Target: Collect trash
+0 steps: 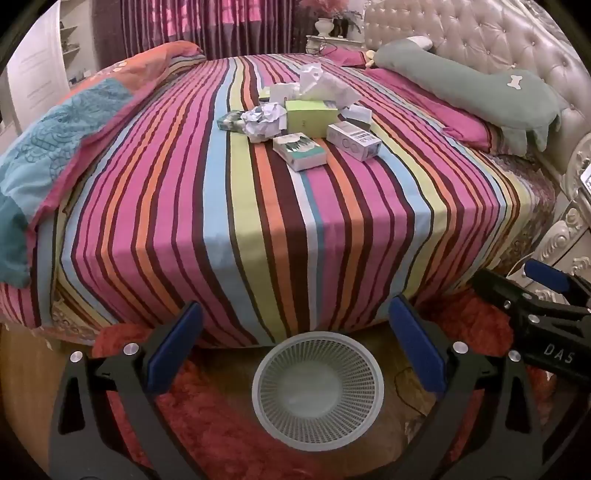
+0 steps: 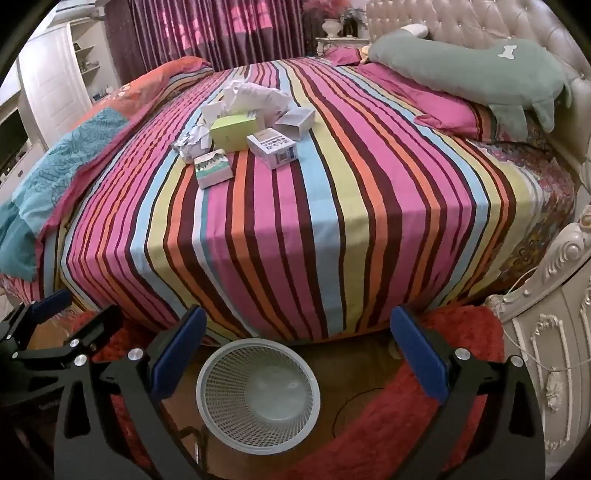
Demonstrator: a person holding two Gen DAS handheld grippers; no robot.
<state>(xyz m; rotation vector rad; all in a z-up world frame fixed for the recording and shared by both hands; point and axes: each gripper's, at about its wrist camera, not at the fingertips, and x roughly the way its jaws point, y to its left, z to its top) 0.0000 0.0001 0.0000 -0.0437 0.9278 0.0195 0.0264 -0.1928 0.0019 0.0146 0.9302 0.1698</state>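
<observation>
Left gripper [image 1: 295, 343] spread wide, nothing between the blue pads; same for the right gripper [image 2: 298, 347]. Both angled downward toward the floor at the bed's foot edge, side by side: the right one shows at the right edge of the left wrist view, the left one at the lower left of the right wrist view.

White mesh wastebasket [image 1: 317, 389] stands upright on the red rug [image 1: 207, 402], directly below and between the left gripper's fingers; in the right wrist view it sits nearer that gripper's left finger. Looks empty.

Trash is well apart from both grippers, clustered mid-bed on the striped sheet [image 1: 258, 236]. Count, as far as visible:
- green box [image 1: 310, 115], 1
- white printed box [image 1: 352, 140], 1
- teal-patterned carton [image 1: 300, 150], 1 near; a second similar one [image 1: 229, 121] behind the paper
- open grey-white box [image 2: 295, 121], 1
- crumpled paper wad [image 1: 263, 121], 1
- loose tissue/paper heap [image 1: 321, 85] at the back, count unclear

Green plush pillow [image 1: 476, 88] lies along the tufted headboard [image 1: 491, 33].
</observation>
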